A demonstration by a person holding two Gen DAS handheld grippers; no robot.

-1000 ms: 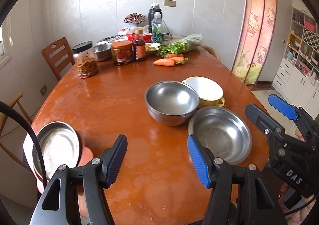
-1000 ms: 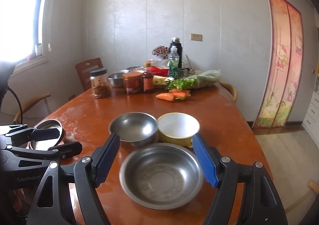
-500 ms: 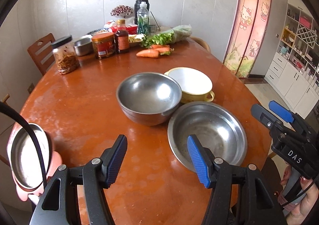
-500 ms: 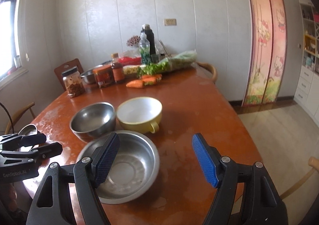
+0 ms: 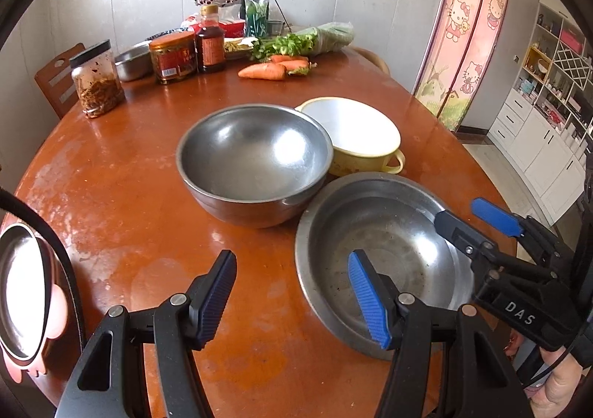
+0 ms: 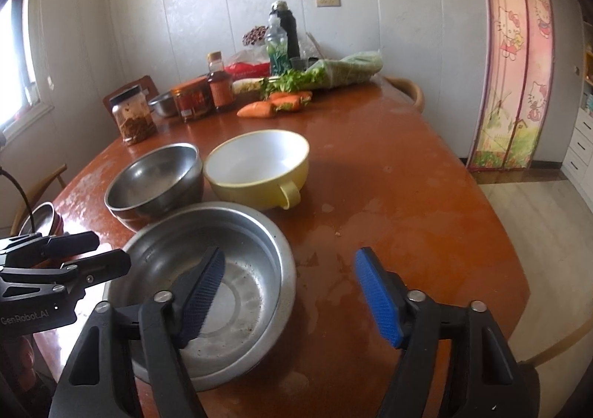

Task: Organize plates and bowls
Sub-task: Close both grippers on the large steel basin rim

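Right wrist: closing right tool (image 6: 287, 293) straddles scuffed steel basin's (image 6: 259, 243) rim, ungripped.

Carrots (image 5: 272, 69), jars (image 5: 97, 82), bottles (image 5: 210, 43)

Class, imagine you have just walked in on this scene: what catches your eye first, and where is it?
Three empty bowls cluster mid-table: a shallow steel basin nearest, a deeper steel bowl behind it, and a yellow handled bowl beside that. The right gripper, jaws closing, straddles the basin's rim without pressing it, while the left gripper hangs open. Bright carrots lie at the far end.
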